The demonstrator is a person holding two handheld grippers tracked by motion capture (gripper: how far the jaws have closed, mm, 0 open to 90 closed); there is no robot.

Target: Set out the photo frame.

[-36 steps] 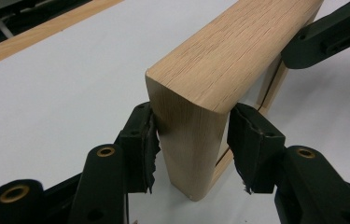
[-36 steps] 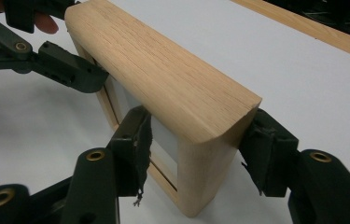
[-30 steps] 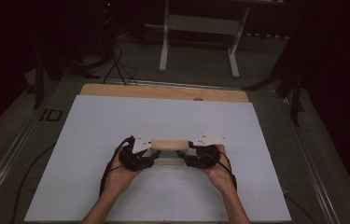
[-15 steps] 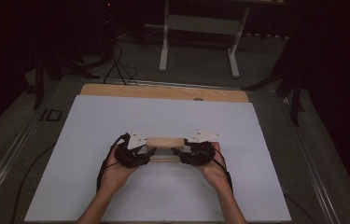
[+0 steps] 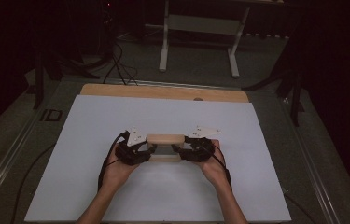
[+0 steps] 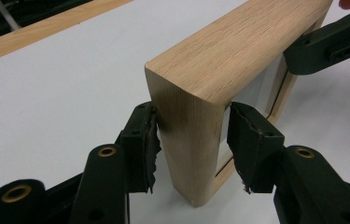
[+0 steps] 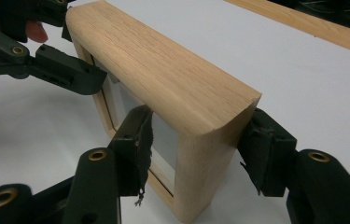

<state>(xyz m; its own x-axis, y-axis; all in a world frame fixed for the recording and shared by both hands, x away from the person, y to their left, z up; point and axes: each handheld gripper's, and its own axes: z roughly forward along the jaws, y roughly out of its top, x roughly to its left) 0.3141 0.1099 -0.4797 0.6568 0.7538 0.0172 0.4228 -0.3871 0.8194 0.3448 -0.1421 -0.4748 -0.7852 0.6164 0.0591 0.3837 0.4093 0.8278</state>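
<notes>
A deep light-wood picture frame stands on edge on the white board. My left gripper straddles its left end and my right gripper its right end. In the left gripper view the frame's end post sits between the jaws of the left gripper. One pad touches the wood and the other pad stands a sliver off. In the right gripper view the right gripper brackets the other post. The far pad lies against the back, and the near pad is apart from the glass side.
A wooden strip runs along the board's far edge. Beyond it are a white stand and cables on the dark floor. The person's hands rest on the board near its front edge.
</notes>
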